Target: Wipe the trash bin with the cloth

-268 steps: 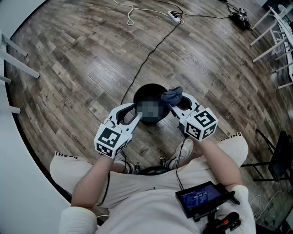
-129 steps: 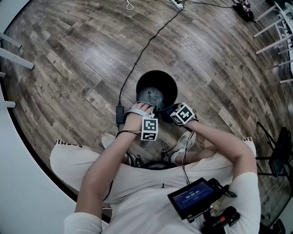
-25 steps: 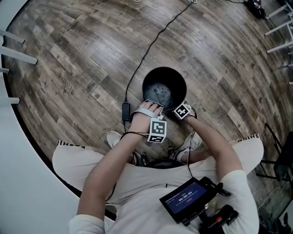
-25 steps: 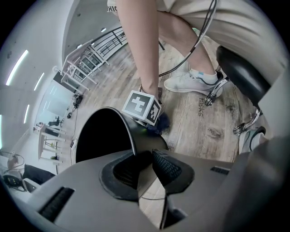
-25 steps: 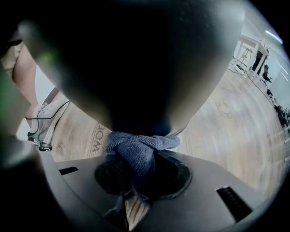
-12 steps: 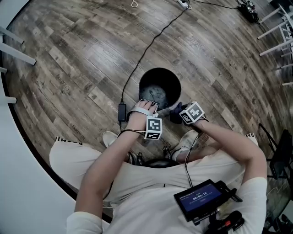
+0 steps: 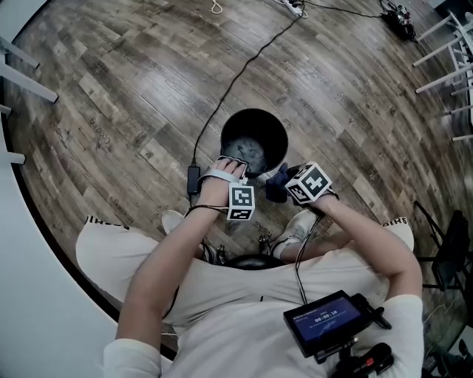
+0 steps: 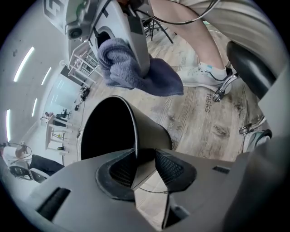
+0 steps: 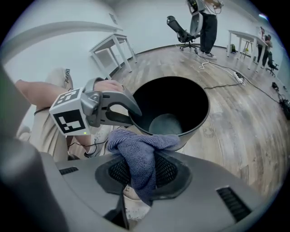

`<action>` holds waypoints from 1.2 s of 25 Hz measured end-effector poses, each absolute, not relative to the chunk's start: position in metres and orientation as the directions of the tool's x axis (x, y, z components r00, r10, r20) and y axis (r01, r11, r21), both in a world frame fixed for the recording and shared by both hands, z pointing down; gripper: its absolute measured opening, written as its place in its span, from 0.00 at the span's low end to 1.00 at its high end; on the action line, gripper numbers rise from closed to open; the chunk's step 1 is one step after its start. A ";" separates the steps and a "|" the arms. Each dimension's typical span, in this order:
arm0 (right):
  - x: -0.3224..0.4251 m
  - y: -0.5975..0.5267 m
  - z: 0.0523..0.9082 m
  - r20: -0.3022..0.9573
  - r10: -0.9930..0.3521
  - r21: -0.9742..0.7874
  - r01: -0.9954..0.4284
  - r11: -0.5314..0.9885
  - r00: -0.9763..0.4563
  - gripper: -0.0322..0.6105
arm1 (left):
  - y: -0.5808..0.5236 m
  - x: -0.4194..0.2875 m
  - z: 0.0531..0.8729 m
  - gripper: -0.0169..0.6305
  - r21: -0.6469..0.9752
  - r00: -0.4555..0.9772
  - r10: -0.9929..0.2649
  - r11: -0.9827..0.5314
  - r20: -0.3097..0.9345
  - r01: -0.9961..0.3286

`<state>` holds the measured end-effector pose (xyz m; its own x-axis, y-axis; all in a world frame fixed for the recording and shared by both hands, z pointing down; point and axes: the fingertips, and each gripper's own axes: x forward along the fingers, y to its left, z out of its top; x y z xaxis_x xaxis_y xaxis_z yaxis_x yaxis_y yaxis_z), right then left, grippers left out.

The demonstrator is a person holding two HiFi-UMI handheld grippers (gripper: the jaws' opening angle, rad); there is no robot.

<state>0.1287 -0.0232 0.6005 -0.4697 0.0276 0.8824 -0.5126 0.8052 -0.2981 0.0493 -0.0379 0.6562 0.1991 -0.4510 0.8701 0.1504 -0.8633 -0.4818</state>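
- R gripper [image 9: 138, 181] is pinching the blue-grey cloth [image 9: 140, 154] tight btwn its jaws. The cloth is hanging just outside the bin's near rim, not touching it.
- L gripper [image 8: 145, 165] is straddling the near rim of the black trash bin [image 8: 149, 131], one jaw inside and one outside. Its jaws have just been opening, w/ pads slack on the wall.
- Bin is standing on the wood floor [image 7: 133, 96], near a white sneaker [image 7: 292, 229].
- Black cable [image 7: 236, 81] is running from beside the bin twd a power strip [image 7: 290, 4] far off.

The bin [image 9: 194, 100] looks matt, the cloth [image 9: 140, 156] nubbly, the floor [image 7: 133, 81] wood-grained.
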 end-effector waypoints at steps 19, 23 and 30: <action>0.143 -0.051 0.694 0.883 0.029 -0.286 -0.488 0.825 -0.469 0.20 | -0.031 0.073 0.653 0.20 -0.475 0.254 -0.422 -0.855 0.870 0.207; 0.145 -0.055 0.723 0.876 0.035 -0.310 -0.505 0.805 -0.481 0.20 | -0.031 0.073 0.652 0.20 -0.475 0.259 -0.420 -0.854 0.870 0.213; 0.146 -0.057 0.784 0.867 0.027 -0.323 -0.521 0.790 -0.497 0.20 | -0.032 0.076 0.652 0.20 -0.479 0.270 -0.419 -0.851 0.867 0.215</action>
